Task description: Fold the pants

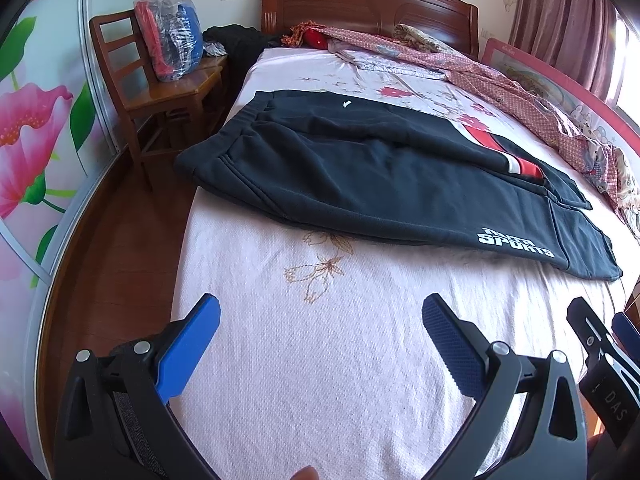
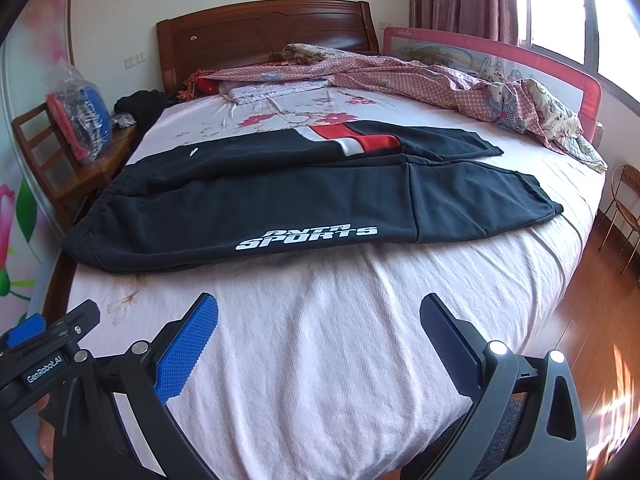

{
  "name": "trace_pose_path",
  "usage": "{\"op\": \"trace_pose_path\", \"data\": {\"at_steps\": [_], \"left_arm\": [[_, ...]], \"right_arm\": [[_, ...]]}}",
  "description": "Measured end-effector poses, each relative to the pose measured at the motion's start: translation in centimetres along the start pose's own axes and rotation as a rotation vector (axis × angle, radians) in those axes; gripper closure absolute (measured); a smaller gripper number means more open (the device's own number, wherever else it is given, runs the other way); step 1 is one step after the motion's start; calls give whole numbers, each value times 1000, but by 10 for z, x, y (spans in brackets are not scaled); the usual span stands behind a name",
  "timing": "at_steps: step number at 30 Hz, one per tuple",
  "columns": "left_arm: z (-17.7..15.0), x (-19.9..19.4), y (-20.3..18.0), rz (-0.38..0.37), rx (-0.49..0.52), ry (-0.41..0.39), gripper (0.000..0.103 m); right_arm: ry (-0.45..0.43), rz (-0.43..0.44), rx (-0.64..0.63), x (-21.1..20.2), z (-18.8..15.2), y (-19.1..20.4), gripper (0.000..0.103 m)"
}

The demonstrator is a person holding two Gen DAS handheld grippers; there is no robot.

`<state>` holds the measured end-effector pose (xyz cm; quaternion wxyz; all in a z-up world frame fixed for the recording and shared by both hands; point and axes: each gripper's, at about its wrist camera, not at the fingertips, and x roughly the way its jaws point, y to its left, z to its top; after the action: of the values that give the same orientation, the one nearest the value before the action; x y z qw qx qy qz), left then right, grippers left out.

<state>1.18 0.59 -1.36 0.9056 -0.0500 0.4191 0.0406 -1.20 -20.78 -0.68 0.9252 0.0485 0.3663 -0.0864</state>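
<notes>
Jaws spread wide on both the left gripper [image 1: 320,344] and right gripper [image 2: 319,340], holding nothing, hovering over the pale pink bedsheet [image 2: 340,320] nearest the foot. Beyond them, black fleece sports pants with white lettering and a red-white stripe [image 2: 280,196] lie flat across the sheet, legs side by side. Folding looks barely begun; every fold remains.

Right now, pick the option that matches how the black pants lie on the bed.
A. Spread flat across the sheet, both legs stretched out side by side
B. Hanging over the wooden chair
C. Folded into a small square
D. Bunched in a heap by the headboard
A: the black pants lie flat on the pink sheet, waistband toward the wooden chair, legs extended alongside each other; both hand-held grippers are open and apart from them.
</notes>
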Motion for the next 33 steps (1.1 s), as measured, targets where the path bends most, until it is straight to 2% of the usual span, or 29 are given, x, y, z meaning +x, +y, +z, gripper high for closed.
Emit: {"op": "trace_pose_path", "data": {"at_steps": [1,3,7,9,11,12,15,17,19,21,25,29,33], "left_arm": [[1,2,2,-10,-3,11,2],[6,6,9,-91,-32,33,2],[33,22,42,-376,-173,99,2],[47,28,58,-465,-228,80,2],[59,41,74,-580,-310,111,2],[63,49,83,-615,-367,139,2],[67,92,110,-777,-653,280,2],[61,119,124,-844,-845,327,2],[58,136,132,-827,-925,322,2],[56,147,135,-798,-943,304,2],[50,169,132,-746,-990,324,2],[58,169,130,-715,-993,295,2],[66,171,133,-680,-1022,298,2]], "right_arm": [[2,0,2,1,0,-1,3],[10,-10,6,3,0,-5,3],[44,-9,33,13,-1,-12,3],[58,-8,32,17,-1,-12,3],[66,-6,21,21,-2,-10,3],[69,-7,15,23,-2,-8,3],[82,-5,0,28,-2,-4,3],[84,-8,-7,29,-2,-3,3],[85,-13,-10,31,-1,-3,3],[90,-16,-9,32,-1,-3,3],[108,-13,7,38,0,-6,3],[120,-2,-13,41,-2,0,3],[123,14,-22,41,-1,5,3]]}}
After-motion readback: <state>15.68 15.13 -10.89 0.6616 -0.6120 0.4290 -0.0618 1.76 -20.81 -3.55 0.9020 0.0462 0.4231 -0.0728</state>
